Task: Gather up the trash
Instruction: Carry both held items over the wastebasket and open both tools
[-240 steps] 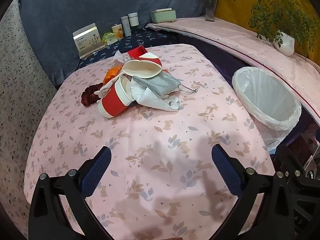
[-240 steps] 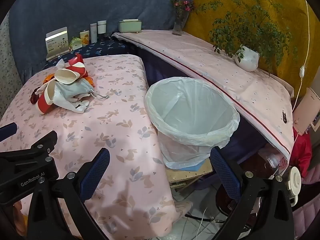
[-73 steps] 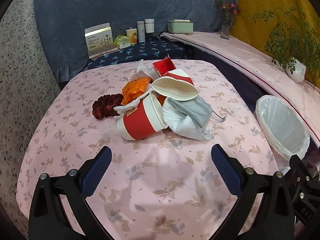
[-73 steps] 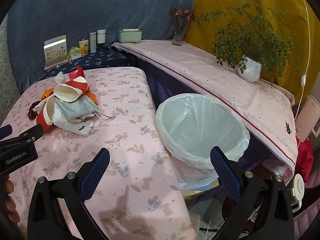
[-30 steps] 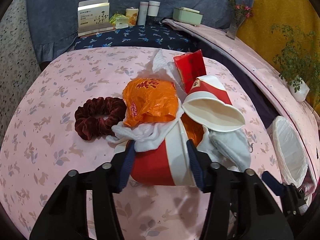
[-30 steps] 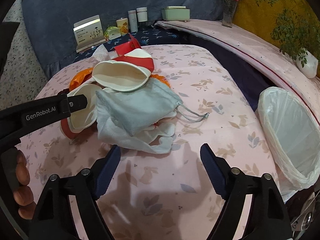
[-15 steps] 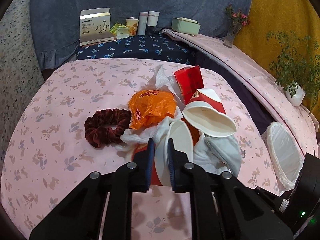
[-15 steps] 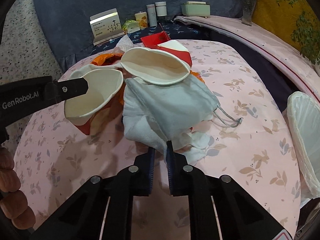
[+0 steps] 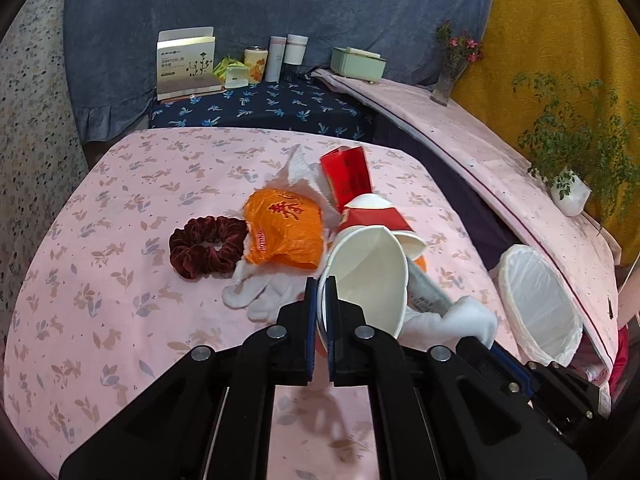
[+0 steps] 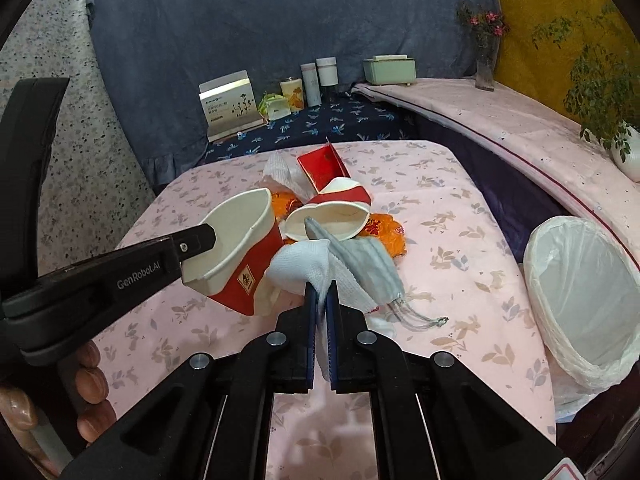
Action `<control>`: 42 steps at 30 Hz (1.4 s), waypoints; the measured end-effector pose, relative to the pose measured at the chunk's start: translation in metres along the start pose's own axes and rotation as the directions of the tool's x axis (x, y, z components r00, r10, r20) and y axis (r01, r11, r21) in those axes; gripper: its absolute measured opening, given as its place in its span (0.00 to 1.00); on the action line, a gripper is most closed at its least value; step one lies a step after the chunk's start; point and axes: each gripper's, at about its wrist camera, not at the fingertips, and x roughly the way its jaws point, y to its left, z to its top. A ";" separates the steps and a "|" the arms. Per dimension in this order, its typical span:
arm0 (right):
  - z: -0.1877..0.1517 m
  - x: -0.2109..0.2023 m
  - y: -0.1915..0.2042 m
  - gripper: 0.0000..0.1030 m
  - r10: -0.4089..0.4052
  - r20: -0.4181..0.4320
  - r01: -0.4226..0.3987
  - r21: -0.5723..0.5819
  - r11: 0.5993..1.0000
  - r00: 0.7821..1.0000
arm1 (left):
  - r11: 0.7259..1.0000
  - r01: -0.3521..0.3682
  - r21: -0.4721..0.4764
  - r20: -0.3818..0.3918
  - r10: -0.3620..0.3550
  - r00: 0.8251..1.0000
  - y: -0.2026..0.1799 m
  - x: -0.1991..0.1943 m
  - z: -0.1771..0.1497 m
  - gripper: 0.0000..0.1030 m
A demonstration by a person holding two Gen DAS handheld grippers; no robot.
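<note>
Two claws now grip trash you hovered over seconds ago: your left claw (image 9: pixel 319 300) pinches the paper cup (image 10: pixel 240 250) rim, your right claw (image 10: pixel 320 304) the white cloth (image 10: pixel 298 266), both lifted near the lined bin (image 10: pixel 580 300).

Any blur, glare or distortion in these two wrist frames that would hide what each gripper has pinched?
Left wrist view: strong fisheye bending and dark corners, yet the left gripper shows sharply, shut on the paper cup rim. Right wrist view: same bending; the cloth is smeared right at the right gripper. No glare; soft shadows on the tablecloth.
</note>
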 end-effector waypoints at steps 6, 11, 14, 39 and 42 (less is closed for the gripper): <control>0.005 -0.033 -0.014 0.05 -0.011 0.059 0.009 0.023 1.000 0.998 | 0.999 0.026 0.032 0.025 -0.027 0.999 -0.026 -0.020 -0.001 0.03; 0.007 -0.056 -0.036 0.05 -0.043 0.105 0.038 0.054 0.998 0.994 | 0.996 0.051 0.073 0.040 -0.054 0.998 -0.053 -0.030 0.000 0.03; 0.008 -0.066 -0.053 0.05 -0.073 0.125 0.064 0.073 0.995 0.990 | 0.992 0.071 0.100 0.043 -0.076 0.996 -0.072 -0.033 0.000 0.03; -0.011 -0.091 -0.233 0.05 -0.341 0.100 0.297 0.307 0.904 0.935 | 0.917 0.277 0.288 -0.070 -0.269 0.961 -0.245 0.027 -0.009 0.04; -0.014 -0.086 -0.248 0.05 -0.352 0.082 0.309 0.326 0.893 0.932 | 0.905 0.304 0.296 -0.088 -0.292 0.953 -0.259 0.036 -0.011 0.04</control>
